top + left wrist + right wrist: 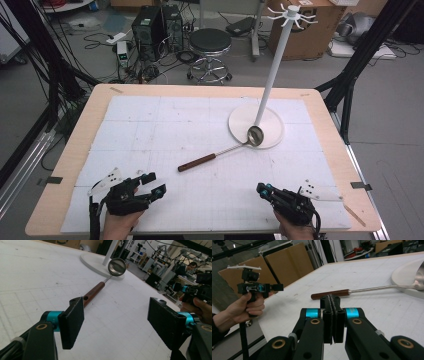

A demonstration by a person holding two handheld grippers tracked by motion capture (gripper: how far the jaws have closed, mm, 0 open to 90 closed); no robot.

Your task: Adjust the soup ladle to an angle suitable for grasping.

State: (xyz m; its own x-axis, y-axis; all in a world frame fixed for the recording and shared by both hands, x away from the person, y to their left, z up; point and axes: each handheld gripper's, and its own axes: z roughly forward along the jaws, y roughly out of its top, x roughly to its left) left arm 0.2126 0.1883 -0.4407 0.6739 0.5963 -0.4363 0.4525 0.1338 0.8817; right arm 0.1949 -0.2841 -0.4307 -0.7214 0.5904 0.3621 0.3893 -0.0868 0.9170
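With the ladle (220, 153) lying untouched on the white mat (150, 130), its bowl resting on the stand's round base (272, 137), the left gripper (150, 184) waits spread wide and the right gripper (261, 189) clenched on nothing, so the likely next move is reaching for the wooden handle (196, 162).

the ladle (220, 153) lies slantwise mid-table, its bowl on the white stand base (239, 125); the pole (272, 70) rises there. the near mat (210, 200) lies open.

High view: overhead, near edge, facing far. Gripper views: low, close to table (200, 200), apparently angled inward; all share ladle (220, 152) (100, 286) (362, 291).
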